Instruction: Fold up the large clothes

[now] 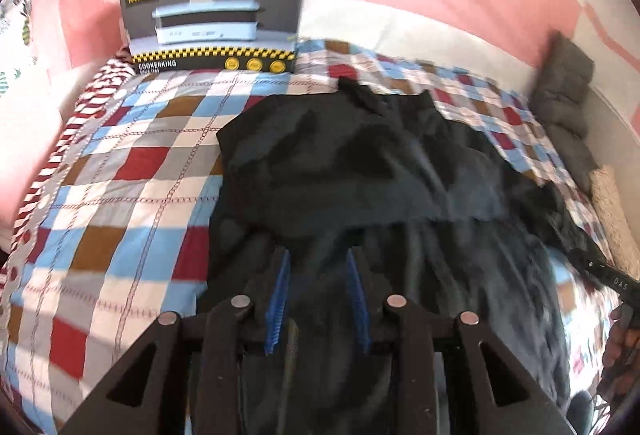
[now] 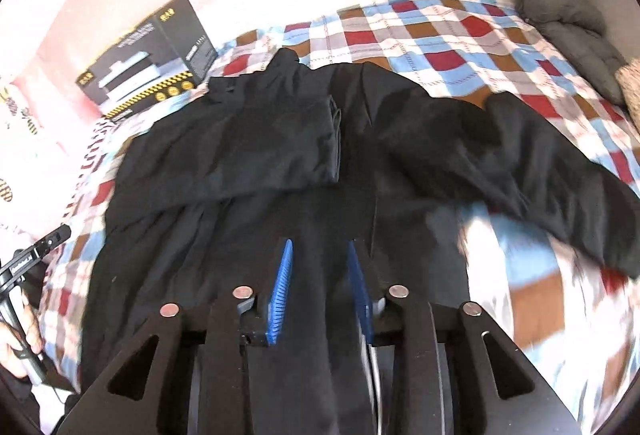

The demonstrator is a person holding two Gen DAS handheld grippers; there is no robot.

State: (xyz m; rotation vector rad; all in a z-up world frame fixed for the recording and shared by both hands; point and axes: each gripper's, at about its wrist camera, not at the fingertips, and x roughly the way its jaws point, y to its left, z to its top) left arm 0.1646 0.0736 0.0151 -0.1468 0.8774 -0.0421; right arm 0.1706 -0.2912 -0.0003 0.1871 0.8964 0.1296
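Observation:
A large black garment (image 1: 360, 163) lies spread on the checkered quilt (image 1: 120, 175), with one side folded over its middle. In the right wrist view the garment (image 2: 280, 155) shows a folded edge down its centre and a sleeve trailing off to the right. My left gripper (image 1: 318, 255) hovers over the garment's near part, its blue pads apart with no cloth pinched. My right gripper (image 2: 320, 245) is likewise open above the near hem. Each gripper also shows at the edge of the other's view, held in a hand, blurred.
A dark appliance box (image 1: 216, 23) stands at the head of the bed against the pink wall. A grey padded item (image 1: 564, 87) lies along the bed's right edge. The quilt (image 2: 440, 35) shows bare around the garment on both sides.

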